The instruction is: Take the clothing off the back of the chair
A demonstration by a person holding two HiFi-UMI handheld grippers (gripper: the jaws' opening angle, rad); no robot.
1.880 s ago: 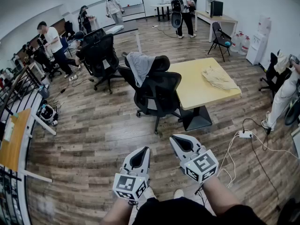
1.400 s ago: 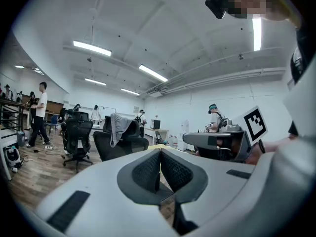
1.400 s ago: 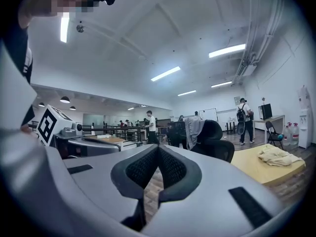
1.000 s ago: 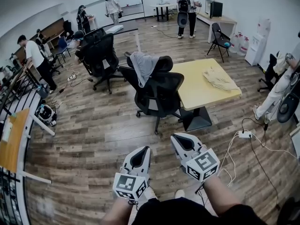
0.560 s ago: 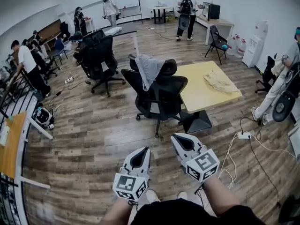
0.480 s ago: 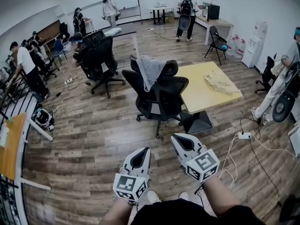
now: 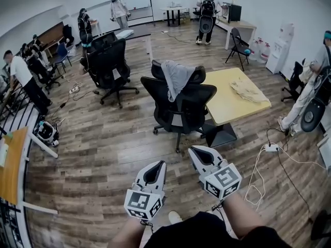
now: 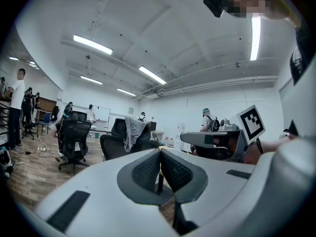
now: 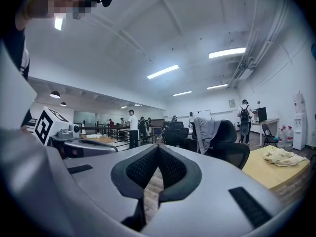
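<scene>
A grey garment (image 7: pixel 177 77) hangs over the back of a black office chair (image 7: pixel 195 75) in the middle of the room. A second black chair (image 7: pixel 181 105) stands right in front of it, its back towards me. The garment also shows in the left gripper view (image 8: pixel 131 131) and in the right gripper view (image 9: pixel 203 128), still well off. My left gripper (image 7: pixel 159 164) and right gripper (image 7: pixel 194 151) are held side by side low in the head view, over the wooden floor, short of both chairs. Both are shut with nothing in them, as seen on the left gripper (image 8: pixel 160 151) and the right gripper (image 9: pixel 158 147).
A yellow table (image 7: pixel 227 107) with a beige cloth (image 7: pixel 247 91) stands right of the chairs. Another black chair (image 7: pixel 108 61) is at back left. A power strip (image 7: pixel 271 148) and white cables lie on the floor at right. Several people stand around the room's edges.
The chairs and the garment have come closer and slid right in the head view as I walk forward. Both grippers keep their pose. People at the left have moved.
</scene>
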